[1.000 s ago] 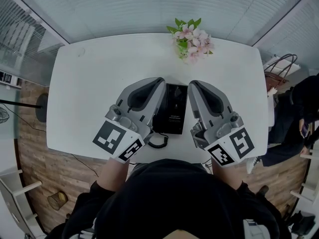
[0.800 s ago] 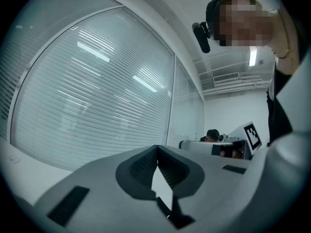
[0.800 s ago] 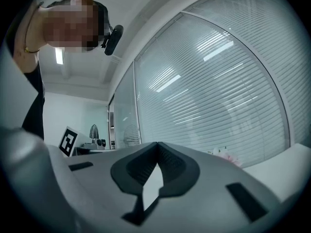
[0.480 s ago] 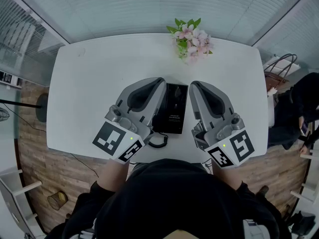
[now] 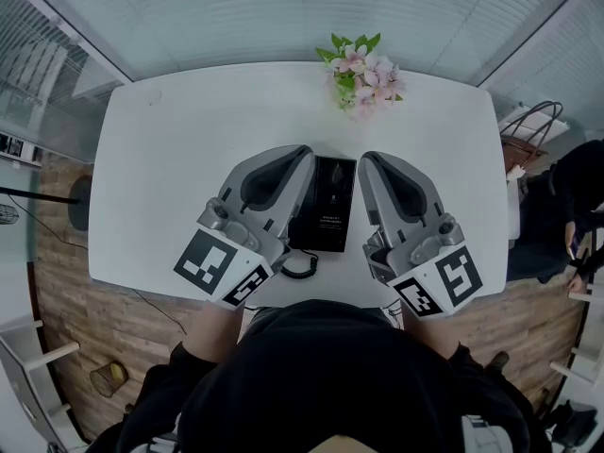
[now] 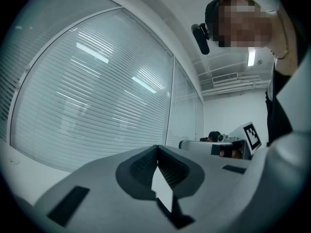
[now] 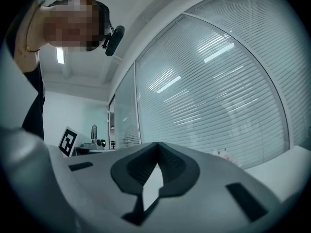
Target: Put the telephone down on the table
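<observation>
Left claw (image 5: 302, 153): I read its jaws closed, nothing between them. Right claw (image 5: 365, 159): closed too, empty. Black telephone (image 5: 331, 206): lies flat on the white bench (image 5: 160, 159), between my two claws. Pink flowers (image 5: 364, 75): just beyond both claw tips.

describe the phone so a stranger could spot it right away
Start at the white rounded table with pink flowers at its far edge. Near its front edge, between the grey left gripper and right gripper, lies a flat black rectangular telephone. It alone is a flat black slab, with a coiled black cord at its near left corner.
</observation>
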A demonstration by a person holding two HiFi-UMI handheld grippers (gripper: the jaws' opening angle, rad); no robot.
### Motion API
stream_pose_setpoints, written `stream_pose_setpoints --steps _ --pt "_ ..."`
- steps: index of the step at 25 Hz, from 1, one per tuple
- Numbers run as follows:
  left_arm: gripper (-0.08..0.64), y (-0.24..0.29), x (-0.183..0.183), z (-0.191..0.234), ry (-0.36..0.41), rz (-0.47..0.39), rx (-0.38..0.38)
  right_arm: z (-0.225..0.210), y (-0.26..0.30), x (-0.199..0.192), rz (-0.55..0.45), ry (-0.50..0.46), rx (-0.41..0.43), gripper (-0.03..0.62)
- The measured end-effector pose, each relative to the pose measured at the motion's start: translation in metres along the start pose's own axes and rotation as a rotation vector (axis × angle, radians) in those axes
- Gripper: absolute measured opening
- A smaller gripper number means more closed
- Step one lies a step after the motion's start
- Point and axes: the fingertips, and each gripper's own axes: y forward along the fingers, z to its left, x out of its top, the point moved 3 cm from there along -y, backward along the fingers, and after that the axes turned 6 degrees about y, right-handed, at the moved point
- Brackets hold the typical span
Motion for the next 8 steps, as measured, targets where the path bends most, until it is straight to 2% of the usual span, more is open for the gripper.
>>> stream_pose_setpoints --steps 8 --pt "0.014 -0.0008 0.0027 0.0004 0.004 -0.002 0.000 0.0018 0.0014 0.0021 -0.001 -0.004 0.003 0.005"
